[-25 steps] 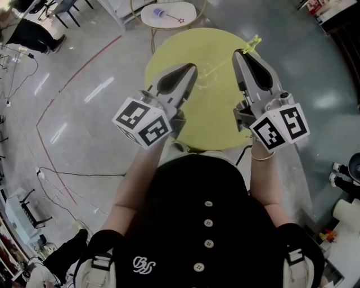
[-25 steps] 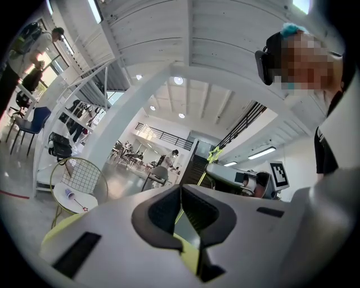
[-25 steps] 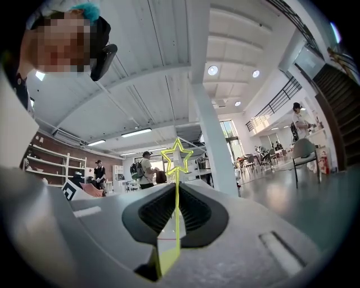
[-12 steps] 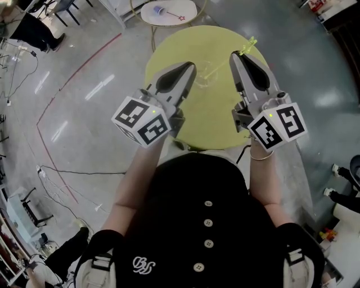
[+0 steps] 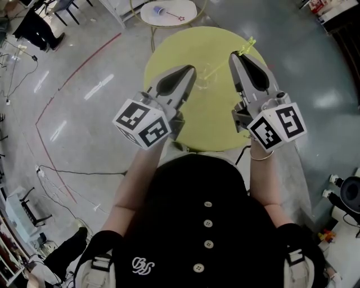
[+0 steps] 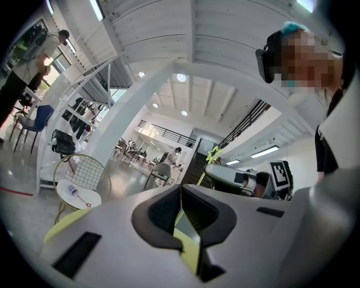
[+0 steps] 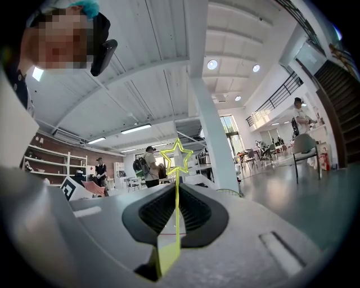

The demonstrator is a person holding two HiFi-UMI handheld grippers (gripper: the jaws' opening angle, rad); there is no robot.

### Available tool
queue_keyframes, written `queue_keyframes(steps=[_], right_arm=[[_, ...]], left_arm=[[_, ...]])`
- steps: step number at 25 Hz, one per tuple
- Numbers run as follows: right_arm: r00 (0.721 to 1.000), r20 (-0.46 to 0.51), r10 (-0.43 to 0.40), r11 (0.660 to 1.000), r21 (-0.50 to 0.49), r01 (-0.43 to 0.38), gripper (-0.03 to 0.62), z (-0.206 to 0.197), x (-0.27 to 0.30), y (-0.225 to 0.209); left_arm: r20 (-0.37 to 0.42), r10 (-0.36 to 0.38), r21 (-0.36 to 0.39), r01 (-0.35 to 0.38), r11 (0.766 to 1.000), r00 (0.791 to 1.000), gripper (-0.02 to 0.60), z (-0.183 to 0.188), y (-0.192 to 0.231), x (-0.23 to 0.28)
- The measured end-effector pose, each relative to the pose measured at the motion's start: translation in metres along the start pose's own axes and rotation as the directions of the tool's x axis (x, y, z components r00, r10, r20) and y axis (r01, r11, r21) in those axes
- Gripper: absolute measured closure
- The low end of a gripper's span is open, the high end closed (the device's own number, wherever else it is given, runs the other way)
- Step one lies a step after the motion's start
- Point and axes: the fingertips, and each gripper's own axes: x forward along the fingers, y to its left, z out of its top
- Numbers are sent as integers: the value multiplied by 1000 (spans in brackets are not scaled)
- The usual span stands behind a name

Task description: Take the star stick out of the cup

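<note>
My right gripper (image 5: 235, 54) is shut on the thin yellow star stick (image 5: 245, 46). Its star (image 5: 250, 41) pokes out past the jaw tips over the far edge of the round yellow table (image 5: 169, 50). In the right gripper view the stick (image 7: 176, 216) runs up between the pads to the outlined star (image 7: 176, 155). The stick's lower end slants toward a faint clear cup (image 5: 205, 72) on the table. My left gripper (image 5: 190, 67) is just left of that cup with its jaws together; I cannot tell whether it touches the cup. The left gripper view shows the star (image 6: 213, 154) ahead.
Beyond the yellow table stands a small white round table (image 5: 169, 22) with a purple cup (image 5: 160, 10) and a red star stick (image 5: 175, 17). A red line (image 5: 79, 73) and cables (image 5: 73, 171) run across the grey floor at left. A person (image 5: 34, 28) stands at the far left.
My right gripper and the star stick have drifted slightly to the left. The left gripper has hardly moved.
</note>
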Motion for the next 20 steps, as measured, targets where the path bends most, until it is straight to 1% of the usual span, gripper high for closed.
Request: queue_keyframes(steps=[10,20], right_arm=[[1000,-7,-1,1000,3,1,579,-4,0,-1],[1000,-11,-19,1000,-2,19,579,-4,-2,-5]], left_arm=[[-3,6,5,-6,1000,1000,561,0,2,2],[-5,2,-2,-2,1000,1000,561,0,4,1]])
